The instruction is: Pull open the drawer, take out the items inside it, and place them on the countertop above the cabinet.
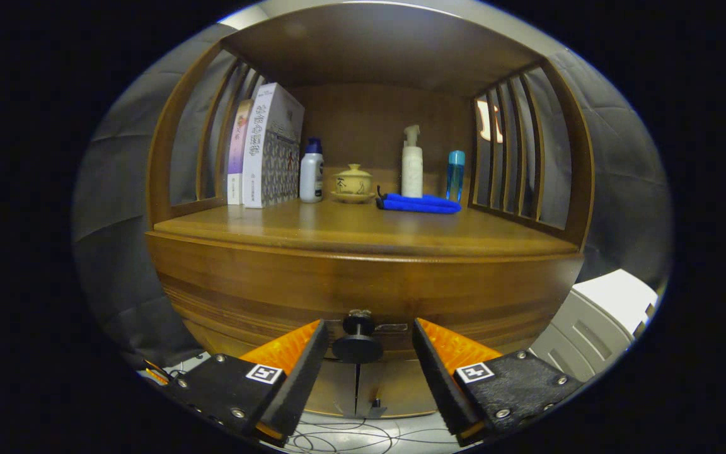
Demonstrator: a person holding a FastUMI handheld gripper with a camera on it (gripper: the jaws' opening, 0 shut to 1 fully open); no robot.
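Now: early stage | drawer (363, 293) shut, nothing taken out | gripper (369, 343) spread wide, its knob (358, 340) between the fingers, neither pressing | left: close on knob, pull, lift items to countertop (350, 230) | items inside hidden

countertop (363, 230) front: free | back row: boxes (268, 148), bottles (411, 165), blue cloth (420, 203) | tool (368, 334): spread around knob (357, 337)
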